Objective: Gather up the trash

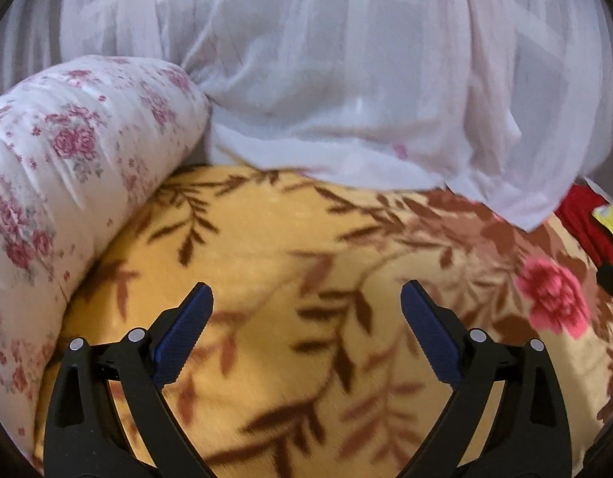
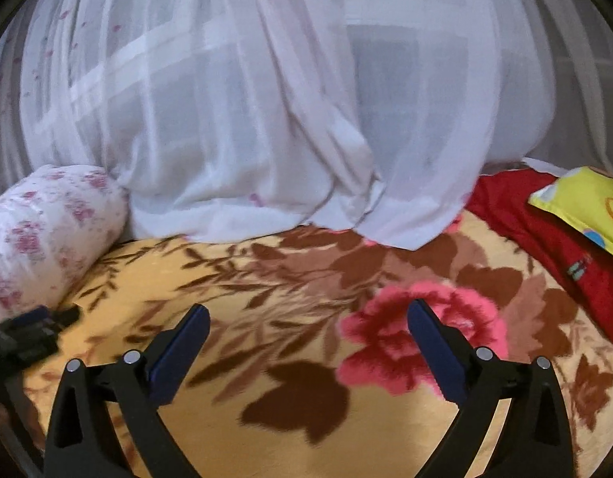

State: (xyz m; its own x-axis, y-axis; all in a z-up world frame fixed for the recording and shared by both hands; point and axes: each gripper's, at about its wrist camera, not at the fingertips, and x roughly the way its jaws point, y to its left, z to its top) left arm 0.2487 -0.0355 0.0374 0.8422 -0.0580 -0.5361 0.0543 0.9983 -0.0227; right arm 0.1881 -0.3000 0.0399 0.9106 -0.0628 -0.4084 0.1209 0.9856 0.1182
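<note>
No piece of trash shows in either view. My left gripper is open and empty, held above a yellow blanket with brown leaves and pink flowers. My right gripper is open and empty above the same blanket, close to a large pink flower print. The left gripper also shows in the right wrist view at the far left, low over the blanket; its opening cannot be told there.
A white bolster with pink roses lies along the left. A sheer white curtain hangs behind and rests on the blanket. A red cloth and a yellow pillow lie at the right.
</note>
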